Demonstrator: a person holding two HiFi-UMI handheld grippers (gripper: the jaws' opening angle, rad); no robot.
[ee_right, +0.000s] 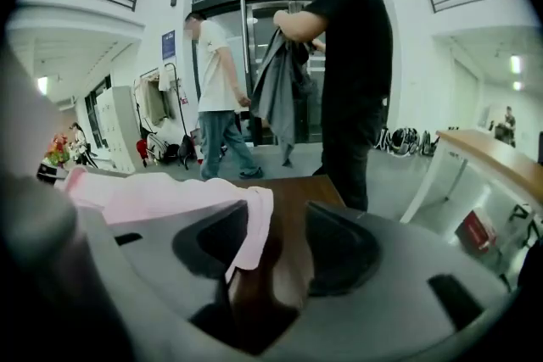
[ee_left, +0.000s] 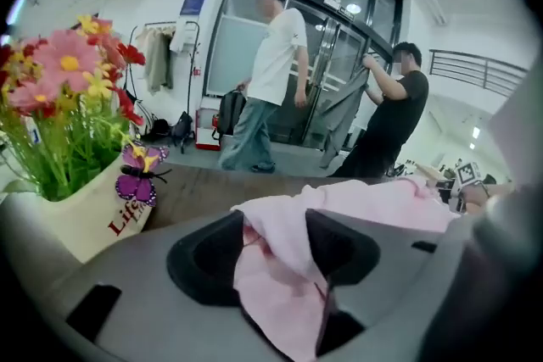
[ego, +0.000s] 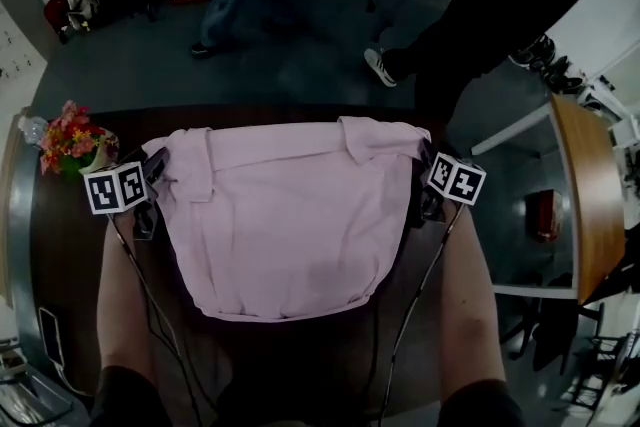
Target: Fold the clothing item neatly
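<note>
Left gripper (ee_left: 276,248) and right gripper (ee_right: 277,246) jaws gape, pink garment (ego: 290,215) between.

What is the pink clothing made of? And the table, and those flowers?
Pink clothing: soft cloth with a matte look; it creases and hangs limply. The exact fibre cannot be told.
Table: dark brown wood or wood-look veneer, smooth, with faint streaks like grain.
Flowers: probably artificial, plastic or fabric, judging by the stiff, very bright petals, though that is not certain.
</note>
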